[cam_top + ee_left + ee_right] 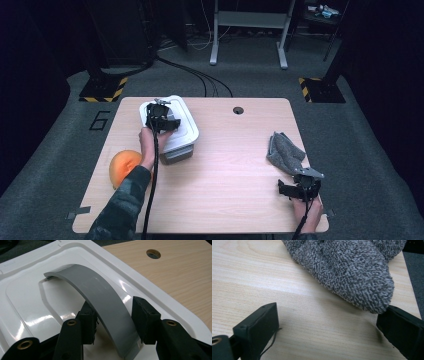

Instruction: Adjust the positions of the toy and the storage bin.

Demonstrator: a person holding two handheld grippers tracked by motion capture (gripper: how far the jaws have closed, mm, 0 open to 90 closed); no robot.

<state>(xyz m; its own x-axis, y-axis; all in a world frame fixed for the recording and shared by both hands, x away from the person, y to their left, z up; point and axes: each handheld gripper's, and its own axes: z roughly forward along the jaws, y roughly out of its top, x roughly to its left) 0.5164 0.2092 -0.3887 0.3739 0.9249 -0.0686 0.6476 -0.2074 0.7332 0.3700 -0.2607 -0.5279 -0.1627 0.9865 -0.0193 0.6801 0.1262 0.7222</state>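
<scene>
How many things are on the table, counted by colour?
White: 1, the lidded box
Orange: 1, the round thing
Grey: 1, the cloth
Total: 3

Camouflage sleeve (122, 200), black tools, trailing cables

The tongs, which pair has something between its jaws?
The left tongs: they straddle the grey handle on the white box lid; the right tongs stand open over bare table.
</scene>
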